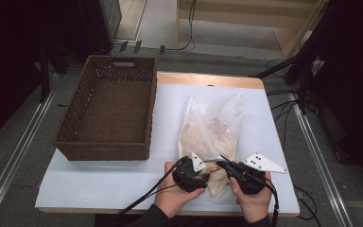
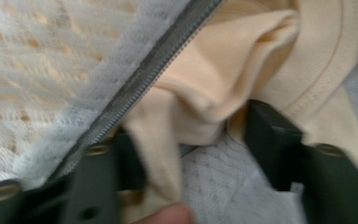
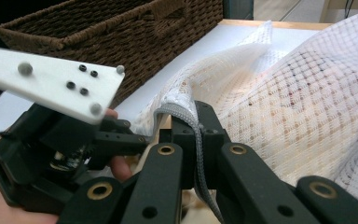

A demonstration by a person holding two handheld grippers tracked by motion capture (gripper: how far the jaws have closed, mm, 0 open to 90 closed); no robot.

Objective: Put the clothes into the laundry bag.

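A white mesh laundry bag with clothes inside lies on the white table, its zipped mouth toward me. A cream garment sticks out of that mouth beside the grey zipper. My left gripper is at the mouth with its jaws apart; a fold of the cream garment lies loosely between them, over white mesh. My right gripper is shut on the bag's zipper edge, holding it up. In the high view the left gripper and right gripper sit close together at the bag's near end.
A brown wicker basket stands to the left of the bag, its inside bare. The table's wooden far edge lies behind the bag. Cables trail from both grippers over the near edge. Dark stands and cables crowd the floor at the right.
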